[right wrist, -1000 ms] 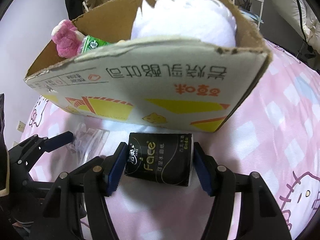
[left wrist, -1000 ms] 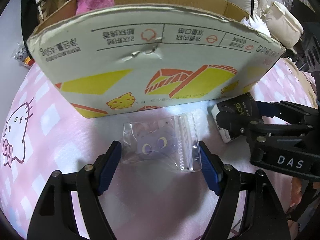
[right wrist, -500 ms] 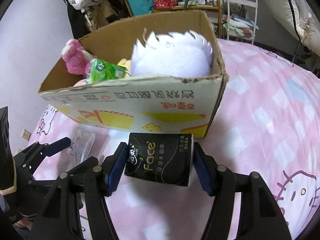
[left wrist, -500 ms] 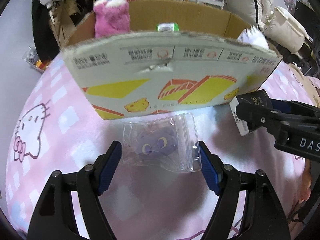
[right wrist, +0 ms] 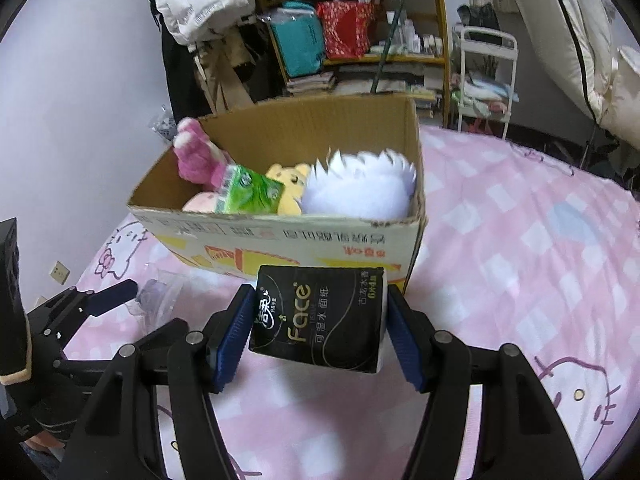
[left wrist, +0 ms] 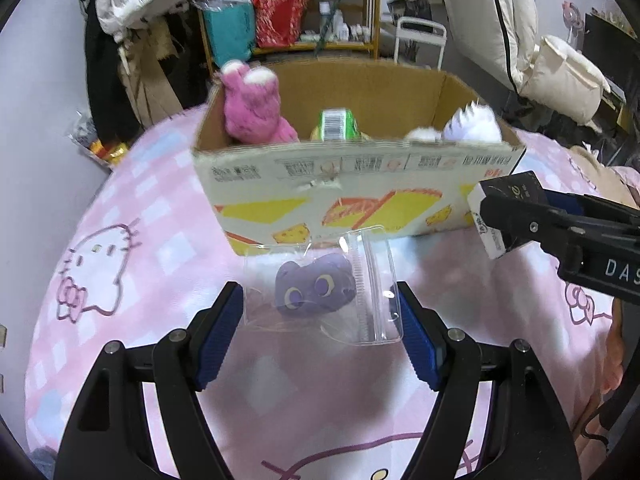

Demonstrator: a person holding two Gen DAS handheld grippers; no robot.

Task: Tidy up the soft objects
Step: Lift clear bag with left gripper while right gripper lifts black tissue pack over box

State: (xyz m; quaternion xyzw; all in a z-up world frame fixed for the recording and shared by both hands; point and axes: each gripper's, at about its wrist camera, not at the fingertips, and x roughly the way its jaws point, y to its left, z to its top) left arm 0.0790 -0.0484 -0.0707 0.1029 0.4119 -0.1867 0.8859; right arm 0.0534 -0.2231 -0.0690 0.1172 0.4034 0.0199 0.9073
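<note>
1. Black tissue pack (right wrist: 320,316) is clamped between the right gripper (right wrist: 320,334) pads, held just in front of the cardboard box (right wrist: 280,240) near wall, seemingly below its rim.
2. Clear zip bag (left wrist: 320,292) with a purple plush inside sits between the left gripper (left wrist: 320,332) fingers; both pads touch its edges, so it looks pinched. Whether it's off the pink bedsheet (left wrist: 132,280) I cannot tell.
3. Box already holds a pink plush (right wrist: 196,156), green pack (right wrist: 252,196), yellow plush (right wrist: 290,188) and white plush (right wrist: 360,192). Free space looks to be at the back.
4. Advice: raise both loads above the rim before going forward, or the wall gets pushed.
5. Drop the tissue pack first, behind the white plush; release low.
6. Bag film is slippery; keep the squeeze firm and move gently.
</note>
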